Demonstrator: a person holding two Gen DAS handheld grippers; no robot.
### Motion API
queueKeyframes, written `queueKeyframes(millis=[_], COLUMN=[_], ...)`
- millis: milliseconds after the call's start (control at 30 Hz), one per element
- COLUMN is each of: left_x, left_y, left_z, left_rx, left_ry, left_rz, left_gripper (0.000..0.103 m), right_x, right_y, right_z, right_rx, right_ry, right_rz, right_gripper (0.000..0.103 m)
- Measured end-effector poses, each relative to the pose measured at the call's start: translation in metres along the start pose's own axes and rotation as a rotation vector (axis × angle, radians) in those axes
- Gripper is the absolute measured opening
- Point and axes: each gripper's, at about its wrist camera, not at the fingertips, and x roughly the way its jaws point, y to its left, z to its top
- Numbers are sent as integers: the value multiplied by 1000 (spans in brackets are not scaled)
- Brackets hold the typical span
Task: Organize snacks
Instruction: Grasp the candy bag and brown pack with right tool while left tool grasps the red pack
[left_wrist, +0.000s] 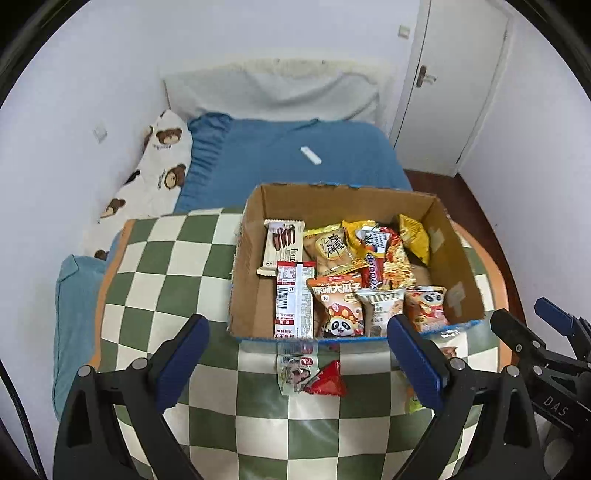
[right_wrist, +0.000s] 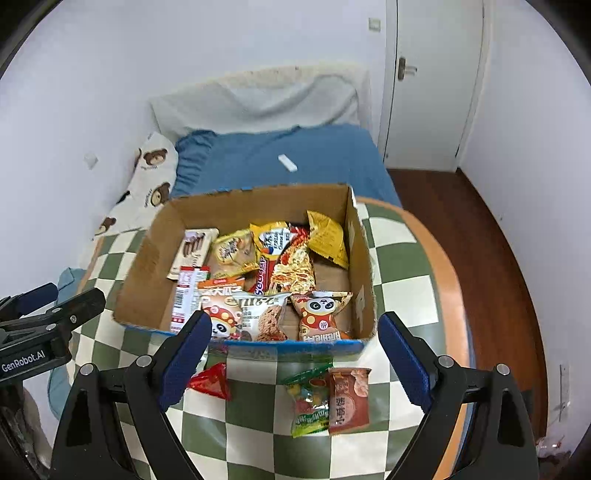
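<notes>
An open cardboard box holds several snack packets on the checkered table. In front of it lie a red triangular packet and a clear printed packet. The right wrist view also shows a green candy bag and a brown packet there. My left gripper is open and empty, above the red packet. My right gripper is open and empty, above the candy bag; it also shows in the left wrist view.
A bed with a blue sheet and a bear-print pillow lies behind the table. A white remote rests on it. A white door and wooden floor are on the right.
</notes>
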Motion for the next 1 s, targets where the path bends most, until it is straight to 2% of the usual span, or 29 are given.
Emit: queueKeyframes(millis=[333, 567, 667, 833, 933, 967, 1000], left_x=[-59, -76, -66, -22, 13, 23, 38], left_y=[-3, -7, -6, -3, 0, 0, 1], left_z=[-28, -39, -44, -56, -67, -70, -75], left_rx=[8, 10, 10, 9, 13, 16, 19], left_ry=[-121, -164, -138, -21, 55, 76, 112], left_rz=[1, 15, 25, 51, 76, 76, 83], left_gripper=[99, 99, 99, 99, 99, 99, 99], right_x=[-69, -81, -68, -20, 20, 33, 49], right_y=[8, 6, -2, -23, -35, -36, -38], right_z=[-23, -34, -37, -52, -66, -71, -77], right_rx=[0, 28, 49, 102, 132, 137, 146], right_ry=[-106, -109, -76, 43, 113, 140, 166], right_rz=[27, 53, 55, 41, 68, 82, 105], right_gripper=[94, 94, 94, 94, 94, 92, 85])
